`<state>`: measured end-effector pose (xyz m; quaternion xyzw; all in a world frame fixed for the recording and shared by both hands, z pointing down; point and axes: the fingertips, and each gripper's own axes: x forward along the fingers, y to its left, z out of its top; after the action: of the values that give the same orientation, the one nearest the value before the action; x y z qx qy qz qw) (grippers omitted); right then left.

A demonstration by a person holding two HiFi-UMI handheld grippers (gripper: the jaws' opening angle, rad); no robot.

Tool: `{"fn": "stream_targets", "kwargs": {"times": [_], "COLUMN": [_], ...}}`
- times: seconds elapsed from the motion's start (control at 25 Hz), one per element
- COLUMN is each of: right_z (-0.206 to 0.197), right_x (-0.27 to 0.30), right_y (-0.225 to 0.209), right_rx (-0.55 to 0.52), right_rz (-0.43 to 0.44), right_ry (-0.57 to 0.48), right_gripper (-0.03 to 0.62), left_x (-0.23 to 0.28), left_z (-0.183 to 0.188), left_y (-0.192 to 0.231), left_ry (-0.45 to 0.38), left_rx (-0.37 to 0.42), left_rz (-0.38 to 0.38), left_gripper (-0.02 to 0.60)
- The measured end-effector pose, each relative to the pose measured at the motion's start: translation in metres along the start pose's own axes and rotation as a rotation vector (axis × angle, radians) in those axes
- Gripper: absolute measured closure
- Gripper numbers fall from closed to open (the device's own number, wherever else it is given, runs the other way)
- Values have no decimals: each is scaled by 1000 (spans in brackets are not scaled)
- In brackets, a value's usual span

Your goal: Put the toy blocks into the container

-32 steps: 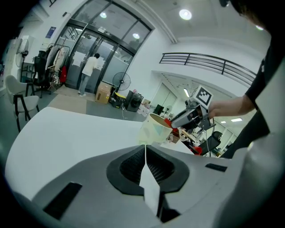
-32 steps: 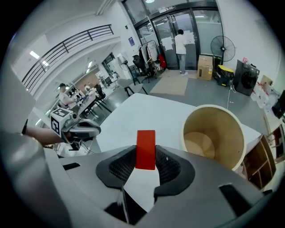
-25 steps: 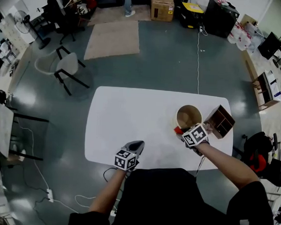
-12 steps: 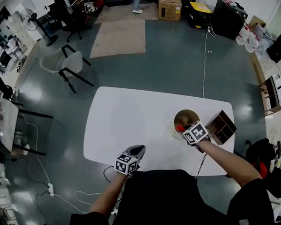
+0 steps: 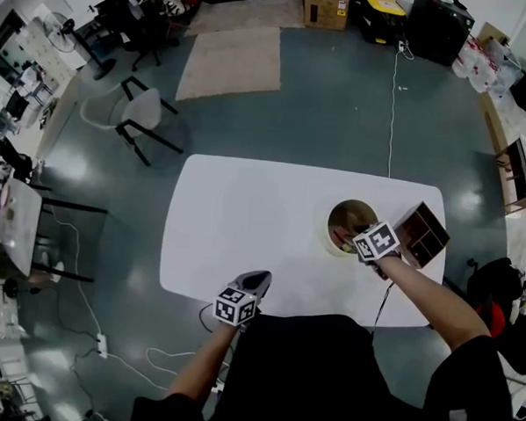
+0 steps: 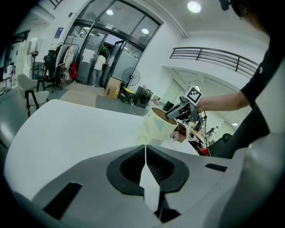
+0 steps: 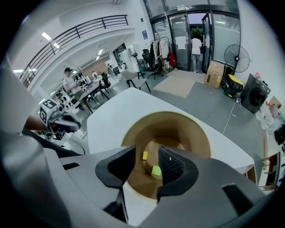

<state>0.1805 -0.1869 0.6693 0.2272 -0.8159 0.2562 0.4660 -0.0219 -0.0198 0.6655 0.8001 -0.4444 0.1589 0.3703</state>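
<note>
A round tan container (image 5: 343, 210) stands on the white table (image 5: 245, 222) at the right. My right gripper (image 5: 356, 243) hangs over its near rim. In the right gripper view the right gripper (image 7: 147, 152) looks straight down into the container (image 7: 178, 121); its jaws are opening and nothing is between them. A yellow block (image 7: 144, 155) and a green block (image 7: 156, 171) lie on the bottom. My left gripper (image 5: 252, 282) rests at the table's front edge, shut and empty. The left gripper (image 6: 145, 148) points toward the container (image 6: 160, 125).
A brown wooden compartment box (image 5: 423, 233) stands right of the container, close to the table's right edge. A chair (image 5: 136, 115) stands on the floor beyond the table's far left corner. A cable (image 5: 394, 98) runs across the floor behind.
My right gripper moved from beside the container's near rim to over its mouth. The red block seen at its jaws earlier no longer shows. The left gripper stayed put.
</note>
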Motion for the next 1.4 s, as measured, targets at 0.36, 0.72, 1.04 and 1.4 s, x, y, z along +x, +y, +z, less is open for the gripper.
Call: {"fn": "stream_targets", "kwargs": {"times": [0.36,0.72,1.04,1.4], "right_z": [8,14,34,40], "right_x": [-31,-83,-146,-196], "right_y": [-7,10,43,68], "right_rx": [158,261,337,213], "right_rz": [-9,-74,-122,-287], "right_ry": [-138,-323,-565,-772], "right_gripper": [459,471,538,591], "left_x": [-5,-31,-60,-79], "left_z": [39,98,167,205], "left_y": [1,0,-9,-14], "left_ry": [-102,-190,-330,-496], "left_rx": [-25,44,96,152], "left_rz": [-6,-13,19,89], "left_gripper": [572,572,572,572]}}
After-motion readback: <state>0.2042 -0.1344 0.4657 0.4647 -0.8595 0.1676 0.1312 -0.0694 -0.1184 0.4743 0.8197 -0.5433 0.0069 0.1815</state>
